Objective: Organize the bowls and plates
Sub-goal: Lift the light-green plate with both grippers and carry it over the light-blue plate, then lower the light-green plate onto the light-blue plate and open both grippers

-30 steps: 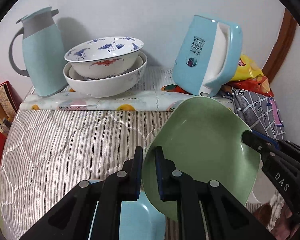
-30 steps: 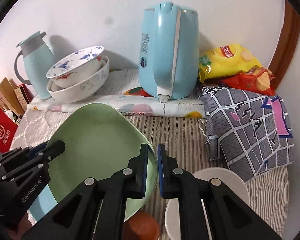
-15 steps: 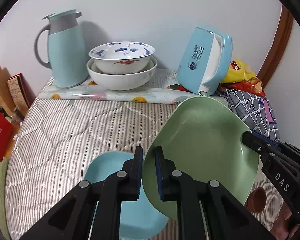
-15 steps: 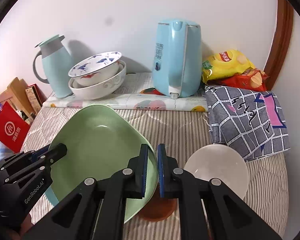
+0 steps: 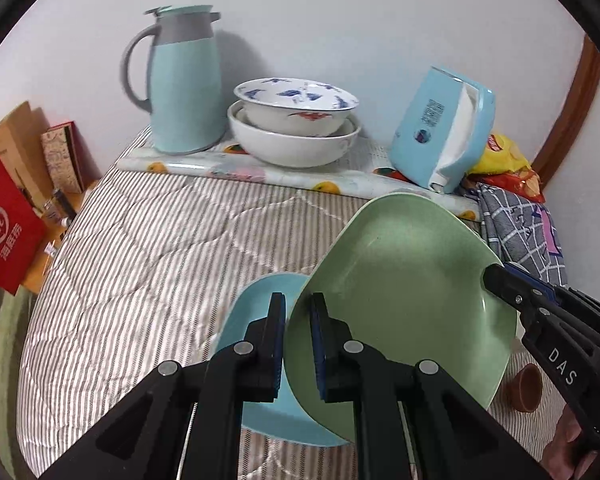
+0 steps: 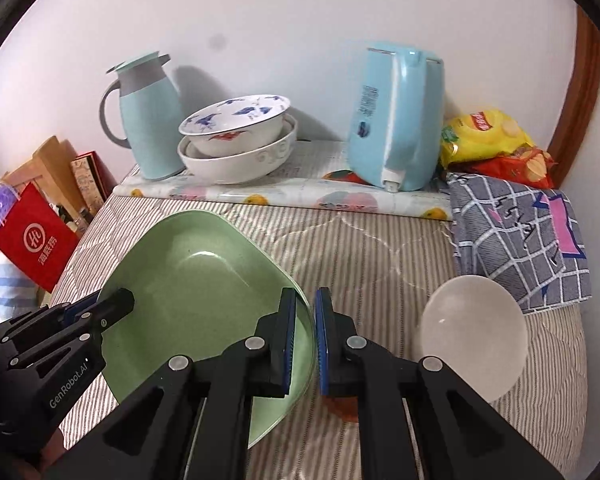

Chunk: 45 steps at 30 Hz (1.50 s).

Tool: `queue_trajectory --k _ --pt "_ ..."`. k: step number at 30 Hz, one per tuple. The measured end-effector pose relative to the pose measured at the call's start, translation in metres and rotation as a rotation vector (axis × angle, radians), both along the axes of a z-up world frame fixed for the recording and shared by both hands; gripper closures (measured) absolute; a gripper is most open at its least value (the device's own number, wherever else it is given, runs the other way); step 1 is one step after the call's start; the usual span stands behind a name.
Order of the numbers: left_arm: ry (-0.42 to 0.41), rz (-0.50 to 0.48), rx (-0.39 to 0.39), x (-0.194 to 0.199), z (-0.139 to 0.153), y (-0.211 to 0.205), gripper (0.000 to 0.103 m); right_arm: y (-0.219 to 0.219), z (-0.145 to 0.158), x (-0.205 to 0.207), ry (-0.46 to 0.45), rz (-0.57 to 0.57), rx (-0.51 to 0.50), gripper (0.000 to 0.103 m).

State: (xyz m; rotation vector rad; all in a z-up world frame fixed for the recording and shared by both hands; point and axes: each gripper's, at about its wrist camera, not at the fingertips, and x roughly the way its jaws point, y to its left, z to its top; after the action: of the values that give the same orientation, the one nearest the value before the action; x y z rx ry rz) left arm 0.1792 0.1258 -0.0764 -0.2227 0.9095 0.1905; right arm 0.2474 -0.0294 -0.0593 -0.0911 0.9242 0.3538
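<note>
Nearest, both grippers clamp the green plate point(image 5: 404, 300) by opposite rims. Left gripper point(image 5: 298, 344) has its jaws narrow on the rim at about 8 o'clock of the plate; right gripper point(image 6: 306, 336) pinches the rim at roughly 4 o'clock in its own view. Plate is tilted and looks lifted off the striped quilt point(image 5: 140, 272), though I cannot fully confirm the gap.

Judged step: carrying the green plate to stack it on the blue plate point(image 5: 256, 360), which lies flat on the quilt at 6 o'clock, partly under the green one. To do it well: level the plate first, keep both grips equal so it does not twist, centre it over the blue plate, lower until the bases meet, then let go one side at a time. Risk: a thin rim slipping from the pads if one hand leads.

View differences. Left wrist view alone shows the blue plate, and the small brown cup point(image 5: 526, 388) in full at 4 o'clock. Right wrist view alone shows the white bowl point(image 6: 474, 336) at 3 o'clock, just beside the checked cloth point(image 6: 520, 240); the cup there is mostly hidden by the fingers.

Far, at 12 o'clock: stacked bowls point(image 5: 294, 128) between thermos jug point(image 5: 184, 80) and kettle point(image 6: 398, 120); snack bags point(image 6: 492, 144) at 2 o'clock.
</note>
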Motion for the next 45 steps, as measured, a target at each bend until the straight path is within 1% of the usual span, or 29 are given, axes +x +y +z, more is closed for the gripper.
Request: queue_trajectory --k 4,9,20,29,34,38,41,45 --pt "0.013 0.028 -0.02 -0.004 -0.009 0.013 0.09 0.015 -0.006 -0.001 0.006 0.033 -0.008 0.093" --pt "0.038 0.054 -0.022 -0.005 -0.022 0.025 0.09 0.029 -0.018 0.0 0.023 0.063 -0.023 0.093" --pt "0.078 0.087 -0.029 -0.006 -0.042 0.037 0.09 0.048 -0.042 0.004 0.055 0.106 -0.035 0.093" --pt "0.119 0.087 -0.037 -0.002 -0.059 0.04 0.091 0.055 -0.058 0.011 0.081 0.121 -0.055 0.092" --pt "0.118 0.081 -0.002 0.0 -0.061 0.039 0.091 0.061 -0.064 0.014 0.085 0.126 -0.078 0.092" --pt "0.12 0.073 -0.008 -0.001 -0.061 0.043 0.091 0.065 -0.066 0.016 0.086 0.132 -0.09 0.092" --pt "0.132 0.062 -0.006 0.001 -0.062 0.044 0.091 0.068 -0.069 0.017 0.098 0.134 -0.09 0.092" --pt "0.157 0.048 -0.025 0.0 -0.066 0.047 0.091 0.073 -0.072 0.018 0.102 0.142 -0.107 0.091"
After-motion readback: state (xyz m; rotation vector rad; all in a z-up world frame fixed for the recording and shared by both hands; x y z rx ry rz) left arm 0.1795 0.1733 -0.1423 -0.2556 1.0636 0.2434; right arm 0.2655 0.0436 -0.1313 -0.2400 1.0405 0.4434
